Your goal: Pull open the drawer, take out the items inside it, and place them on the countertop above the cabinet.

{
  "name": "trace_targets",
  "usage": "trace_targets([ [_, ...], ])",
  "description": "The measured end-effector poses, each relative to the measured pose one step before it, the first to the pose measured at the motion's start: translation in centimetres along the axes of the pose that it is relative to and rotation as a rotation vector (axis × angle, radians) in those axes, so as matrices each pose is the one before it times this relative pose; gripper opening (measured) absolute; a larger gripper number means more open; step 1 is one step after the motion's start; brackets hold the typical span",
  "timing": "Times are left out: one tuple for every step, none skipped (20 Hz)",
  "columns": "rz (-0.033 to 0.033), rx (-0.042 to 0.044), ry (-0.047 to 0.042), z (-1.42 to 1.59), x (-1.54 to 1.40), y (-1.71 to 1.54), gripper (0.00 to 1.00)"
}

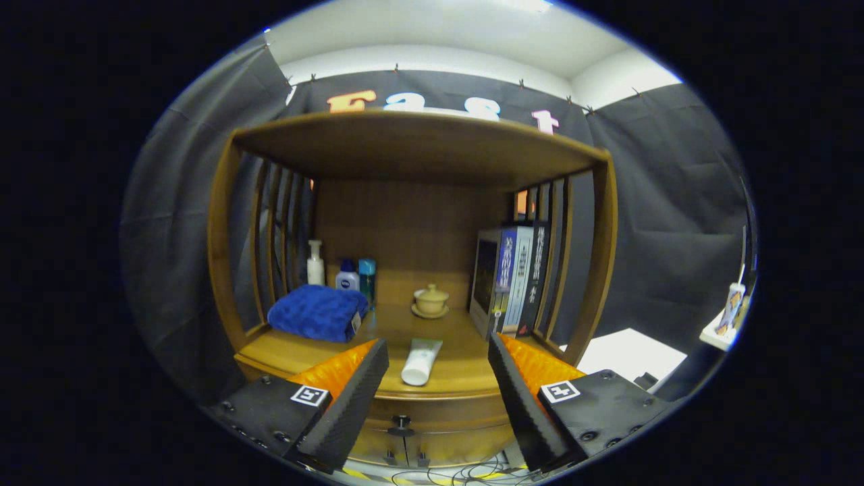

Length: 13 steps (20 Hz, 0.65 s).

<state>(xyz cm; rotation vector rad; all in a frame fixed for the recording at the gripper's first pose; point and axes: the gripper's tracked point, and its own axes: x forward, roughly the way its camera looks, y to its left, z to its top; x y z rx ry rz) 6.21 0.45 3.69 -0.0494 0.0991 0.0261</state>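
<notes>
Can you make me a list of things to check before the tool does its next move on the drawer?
1. Tool open wide enough: ok, fingers spread apart, nothing between them.
2. Drawer knob in sight: ok, low between the fingers.
3. Drawer shut or open: looks shut; not pulled yet.
4. Space on the countertop: ok, bare wood around the white tube.
5. White tube near the front edge: not ok, might get bumped.
6. What's inside the drawer: cannot tell.
</notes>
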Motion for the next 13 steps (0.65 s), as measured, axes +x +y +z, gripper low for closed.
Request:
trace_targets([
  [0.00936, -0.00082, -0.01792, 0.948, -0.703, 0.411, 0.99],
  [0.01035, 0.00156, -0.01087, 0.669, -0.572, 0.393, 0.99],
  [0.01445, 0.00632, -0.00528, 0.491, -0.607, 0.69, 0.99],
  [0.02102, 0.0128, -0.00552, 0.377, -0.417, 0.707, 0.99],
  [0.01727, 0.01209, -0.00198, 0.185, -0.279, 0.631, 0.98],
  [0.00891, 0.00622, -0.00256, 0.175, -0.287, 0.32, 0.98],
  [-0.00009, -0.00061, -0.00327, 0.12, -0.075, 0.097, 0.98],
  [-0.00582, -0.0035, -0.00147, -0.002, -0.025, -0.097, 0.98],
  [-0.00422, -0.00002, -0.00248, -0.043, 0.099, 0.05, 0.98],
  [0.00163, 0.00721, 0.00267, -0.084, -0.016, 0.158, 0.98],
  [0.005, 0.01174, 0.00387, -0.151, -0.03, 0.22, 0.98],
  [0.002, 0.01191, 0.00735, -0.295, 0.016, 0.071, 0.98],
  [0.00031, 0.00832, 0.00808, -0.25, 0.056, -0.04, 0.98],
])
